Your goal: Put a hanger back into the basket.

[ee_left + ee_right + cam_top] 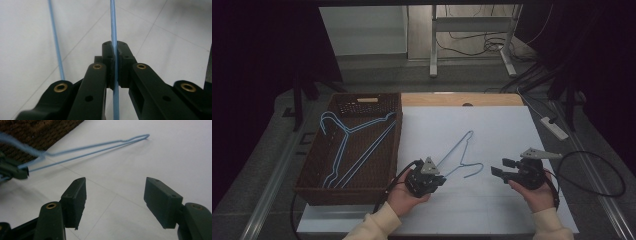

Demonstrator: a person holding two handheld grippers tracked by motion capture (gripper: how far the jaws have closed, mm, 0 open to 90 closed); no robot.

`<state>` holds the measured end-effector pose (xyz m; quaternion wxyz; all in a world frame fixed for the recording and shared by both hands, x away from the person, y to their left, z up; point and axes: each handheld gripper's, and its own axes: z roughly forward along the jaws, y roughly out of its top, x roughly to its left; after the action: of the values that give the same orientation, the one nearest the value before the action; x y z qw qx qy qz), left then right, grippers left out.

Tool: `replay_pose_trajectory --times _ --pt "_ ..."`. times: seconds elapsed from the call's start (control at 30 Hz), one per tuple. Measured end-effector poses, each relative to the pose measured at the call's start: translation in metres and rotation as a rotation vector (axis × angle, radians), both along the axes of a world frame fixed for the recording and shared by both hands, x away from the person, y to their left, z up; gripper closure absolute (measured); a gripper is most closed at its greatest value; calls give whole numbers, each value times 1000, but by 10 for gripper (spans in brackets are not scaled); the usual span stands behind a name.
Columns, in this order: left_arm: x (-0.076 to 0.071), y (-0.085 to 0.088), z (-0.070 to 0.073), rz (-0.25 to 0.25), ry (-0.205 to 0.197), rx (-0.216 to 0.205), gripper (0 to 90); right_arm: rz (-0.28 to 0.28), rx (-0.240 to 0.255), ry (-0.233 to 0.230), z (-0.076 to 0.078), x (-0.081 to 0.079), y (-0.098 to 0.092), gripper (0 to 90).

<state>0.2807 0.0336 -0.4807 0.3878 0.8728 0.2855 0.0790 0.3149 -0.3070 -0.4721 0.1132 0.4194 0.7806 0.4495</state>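
A light blue wire hanger [457, 147] lies slanted across the white table sheet [502, 125], its hook [473, 169] near the middle. My left gripper [441, 177] is shut on one wire of it at its near end. In the left gripper view the jaws pinch that wire [113, 20] between the pads [108, 52], and a second wire [55, 37] runs past on the left. My right gripper [499, 166] is held just right of the hook, open with nothing between its jaws. The right gripper view shows its pads [76, 200] wide apart over bare sheet, with the hanger [100, 146] beyond.
A brown woven basket [312, 155] stands at the table's left and holds more blue hangers [352, 145]. A wooden strip [462, 99] edges the far side. A white power strip [554, 127] and cables lie beyond the right edge.
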Motion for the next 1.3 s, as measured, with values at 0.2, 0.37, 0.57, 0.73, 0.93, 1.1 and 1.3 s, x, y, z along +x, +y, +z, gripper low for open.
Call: replay_pose_trajectory --times 0.2,0.37,0.57,0.73,0.93,1.1,1.3 --pt "-5 5 14 -4 -24 -26 865 9 -12 -4 -4 -1 4 357" --pt "-8 9 24 -2 -41 -53 865 23 -10 -24 -4 -4 6 356" --pt "-12 17 41 -3 -60 -107 865 28 -3 -29 -4 -7 7 355" --pt "-15 27 56 -6 -82 -155 865 25 -4 -32 -4 -7 6 356" --pt "-16 43 73 4 -104 -211 865 28 -9 -45 -3 -9 7 352" --pt "-16 60 85 33 -125 -240 865 34 -21 -50 -4 -8 7 352" --pt "-15 81 96 73 -145 -283 865 36 -39 -44 -5 -9 8 352"
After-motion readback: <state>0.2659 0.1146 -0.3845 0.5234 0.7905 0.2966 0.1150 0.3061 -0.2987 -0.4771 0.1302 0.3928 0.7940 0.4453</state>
